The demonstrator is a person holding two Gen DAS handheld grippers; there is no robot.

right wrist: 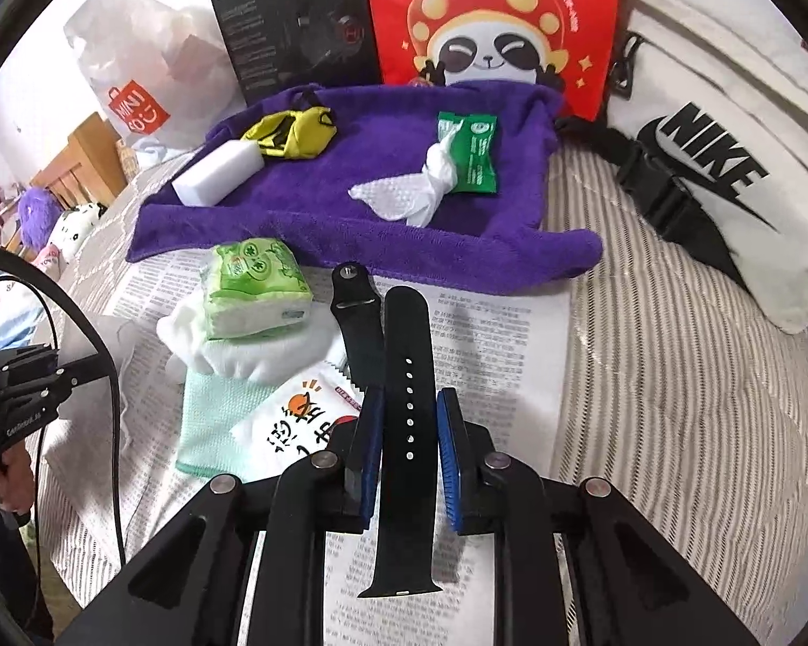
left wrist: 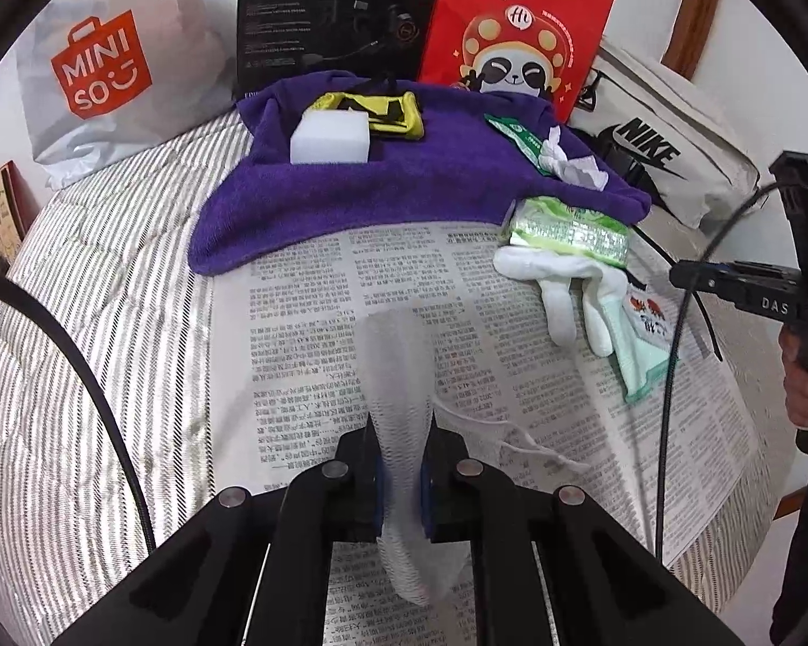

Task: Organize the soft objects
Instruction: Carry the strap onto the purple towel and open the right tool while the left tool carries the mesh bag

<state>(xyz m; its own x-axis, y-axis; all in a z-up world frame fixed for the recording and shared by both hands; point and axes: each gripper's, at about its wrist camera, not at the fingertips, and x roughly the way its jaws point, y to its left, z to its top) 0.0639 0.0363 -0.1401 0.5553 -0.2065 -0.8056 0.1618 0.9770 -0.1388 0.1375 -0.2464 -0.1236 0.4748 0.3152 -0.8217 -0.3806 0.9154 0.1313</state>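
1. The left gripper point(left wrist: 401, 476) has its two fingers squeezed together on a white mesh cloth point(left wrist: 398, 377). The cloth sticks out in front of the fingers and hangs down behind them too. It looks floppy, so I think it is pinched in the middle to keep it from sliding out.
2. The right gripper point(right wrist: 408, 452) has its fingers closed on a black watch strap point(right wrist: 408, 377). The strap runs straight out past the fingertips and back below them. A second strap piece point(right wrist: 356, 317) sits just left of the fingertips; I cannot tell if it is held too.
3. Far ahead of both pairs of fingers lies a purple towel point(right wrist: 350, 226). A white sponge block point(right wrist: 218, 175), a yellow pouch point(right wrist: 296, 132) and a green wipe packet point(right wrist: 471, 153) already sit on it. I think the soft things are being gathered there, so these two may go there next.
4. Between the fingers and the towel is newspaper point(left wrist: 307, 334), with a green tissue pack point(right wrist: 256, 288) resting on a white glove point(left wrist: 560, 280). They are still waiting.
5. Only the left view shows the mesh cloth well, and the right gripper's handle off to the side.
6. Only the right view shows the strap, and stuffed toys point(right wrist: 54, 220) far to the left.
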